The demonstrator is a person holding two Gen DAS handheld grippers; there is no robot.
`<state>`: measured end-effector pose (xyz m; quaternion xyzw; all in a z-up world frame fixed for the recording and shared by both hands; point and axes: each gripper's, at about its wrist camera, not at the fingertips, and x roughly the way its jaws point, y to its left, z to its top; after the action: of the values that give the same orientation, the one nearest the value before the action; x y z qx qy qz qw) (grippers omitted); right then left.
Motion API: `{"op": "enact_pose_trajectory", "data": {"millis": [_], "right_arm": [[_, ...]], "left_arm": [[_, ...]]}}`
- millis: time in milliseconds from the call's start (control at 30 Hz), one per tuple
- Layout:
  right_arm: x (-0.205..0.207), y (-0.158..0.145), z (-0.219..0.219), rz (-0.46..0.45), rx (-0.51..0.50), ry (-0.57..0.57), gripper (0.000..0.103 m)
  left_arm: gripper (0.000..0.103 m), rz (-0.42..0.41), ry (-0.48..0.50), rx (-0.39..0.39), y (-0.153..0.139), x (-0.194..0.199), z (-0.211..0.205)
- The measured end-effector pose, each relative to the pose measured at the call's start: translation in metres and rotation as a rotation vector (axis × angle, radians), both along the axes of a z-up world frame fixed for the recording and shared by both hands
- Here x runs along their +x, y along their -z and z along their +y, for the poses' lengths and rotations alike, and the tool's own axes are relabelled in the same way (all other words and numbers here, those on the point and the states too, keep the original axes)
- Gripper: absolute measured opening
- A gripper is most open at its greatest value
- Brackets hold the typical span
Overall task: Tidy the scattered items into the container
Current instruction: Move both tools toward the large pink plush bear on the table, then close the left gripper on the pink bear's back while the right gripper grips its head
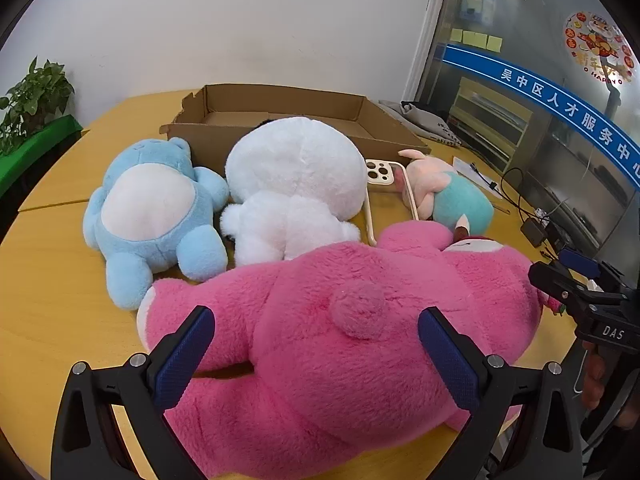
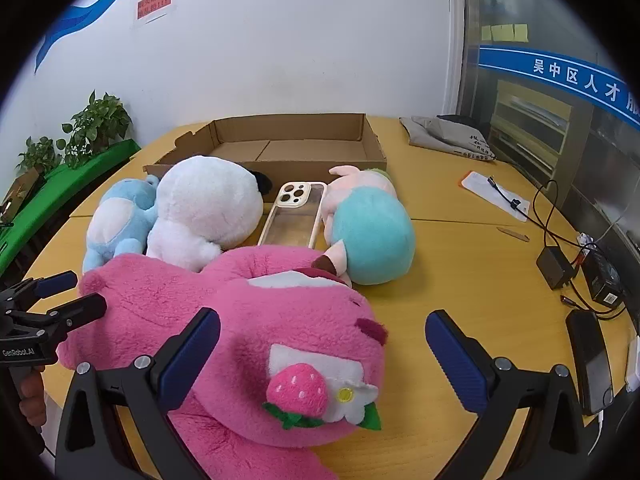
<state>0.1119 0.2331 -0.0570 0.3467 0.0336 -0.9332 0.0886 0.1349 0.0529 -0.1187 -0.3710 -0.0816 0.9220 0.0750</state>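
A big pink plush bear (image 1: 340, 320) lies on the yellow table, its tail up. My left gripper (image 1: 316, 344) is open, its blue pads on either side of the bear's back. In the right wrist view my right gripper (image 2: 322, 350) is open above the bear's head (image 2: 280, 340), which wears a strawberry. Behind lie a blue plush (image 1: 152, 216), a white plush (image 1: 296, 184), a phone case (image 2: 294, 214) and a pink and teal plush (image 2: 368, 228). The shallow cardboard box (image 2: 280, 144) stands empty at the back.
On the table's right side are a black phone (image 2: 590, 360), a charger with cables (image 2: 554, 268), a paper sheet (image 2: 496, 196) and a grey bag (image 2: 444, 136). Potted plants (image 2: 96, 124) on a green ledge stand to the left. A hand holds each gripper's handle.
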Motion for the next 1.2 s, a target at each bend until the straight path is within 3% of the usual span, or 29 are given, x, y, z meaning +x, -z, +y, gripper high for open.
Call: {"op": "enact_pose_trajectory", "data": {"millis": [167, 467, 833, 1033, 1200], "right_arm": [[-0.007, 0.008, 0.0, -0.022, -0.001, 0.002, 0.103], [-0.016, 0.018, 0.003, -0.048, -0.019, -0.008, 0.103], [-0.021, 0.028, 0.021, -0.07, -0.145, -0.094, 0.103], [-0.019, 0.034, 0.025, -0.058, -0.134, -0.177, 0.103], [-0.029, 0.048, 0.036, -0.103, -0.22, -0.194, 0.102]], "left_arm": [[0.103, -0.02, 0.022, 0.047, 0.006, -0.004, -0.005], [0.102, -0.072, 0.077, 0.202, 0.018, -0.014, -0.017], [0.101, -0.104, 0.157, 0.336, 0.027, -0.016, -0.029], [0.093, -0.128, 0.199, 0.298, 0.03, -0.017, -0.026], [0.083, -0.15, 0.213, 0.332, 0.033, -0.018, -0.035]]}}
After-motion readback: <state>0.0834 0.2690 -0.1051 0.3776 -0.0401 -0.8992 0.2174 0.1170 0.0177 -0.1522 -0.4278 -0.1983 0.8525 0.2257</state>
